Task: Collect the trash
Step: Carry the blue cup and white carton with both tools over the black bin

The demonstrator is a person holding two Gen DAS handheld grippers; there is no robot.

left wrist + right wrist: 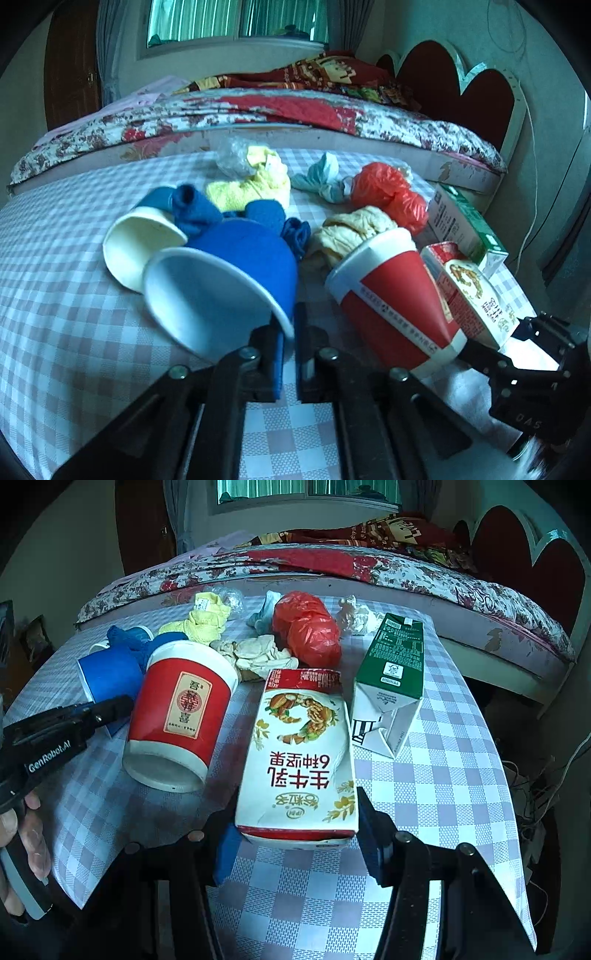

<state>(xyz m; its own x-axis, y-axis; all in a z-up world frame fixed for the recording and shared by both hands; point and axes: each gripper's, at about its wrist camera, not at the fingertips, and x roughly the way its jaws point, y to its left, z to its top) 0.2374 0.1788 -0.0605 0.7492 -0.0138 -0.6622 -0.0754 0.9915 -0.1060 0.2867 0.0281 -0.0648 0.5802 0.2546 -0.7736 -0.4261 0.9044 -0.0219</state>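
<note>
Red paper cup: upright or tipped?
Tipped. The red paper cup lies on its side on the checkered tablecloth, base toward the right wrist camera, rim pointing away toward the crumpled trash.

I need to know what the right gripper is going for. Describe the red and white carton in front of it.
The carton is a paperboard drink box, white on its face with red bands at both ends, printed with nuts and Chinese characters. It lies flat on the checked tablecloth, lengthwise away from the right gripper, its side edge dented. The fingers flank its near end, close against both sides; whether they press yet is unclear. A red cup lies to its left, a green carton to its right, neither clearly touching it.
</note>
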